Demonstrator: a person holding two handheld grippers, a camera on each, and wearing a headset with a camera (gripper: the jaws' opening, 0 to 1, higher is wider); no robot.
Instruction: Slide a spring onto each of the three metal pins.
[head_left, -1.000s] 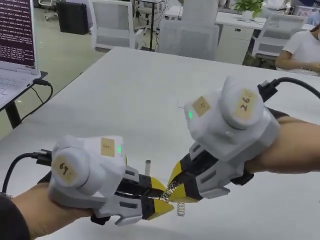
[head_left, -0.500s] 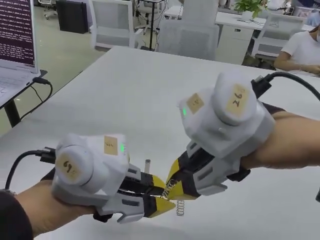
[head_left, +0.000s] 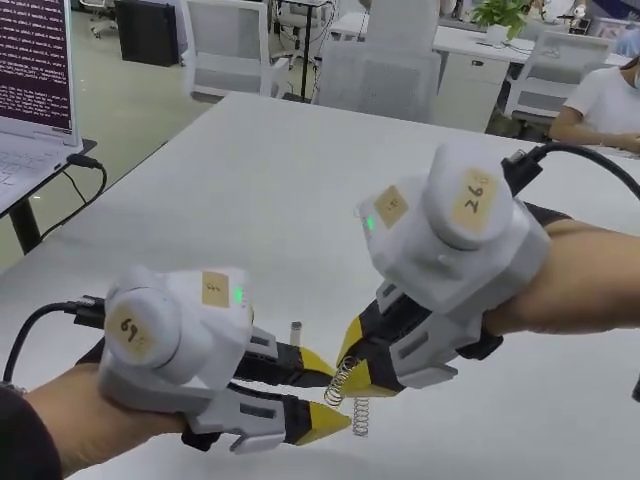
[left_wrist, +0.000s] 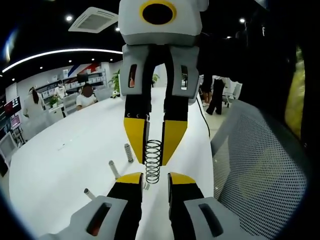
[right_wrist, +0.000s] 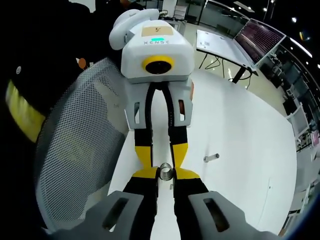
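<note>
We judge a fitting step in hand: our right hand-held gripper (right_wrist: 165, 172) pinches a spring (left_wrist: 152, 160) low over the near worktop (head_left: 250, 200), the left hand-held gripper (head_left: 332, 394) hangs spread just beside it, and next we should line the spring up over the upright pin (head_left: 296, 333).

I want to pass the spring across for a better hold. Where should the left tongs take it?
Probably the free end coils of the spring, pinched lightly across its width. The right tongs clamp its far end, and the open left tongs face them tip to tip, so that free end hangs between the left tips. They can come straight ahead along the spring's axis.
</note>
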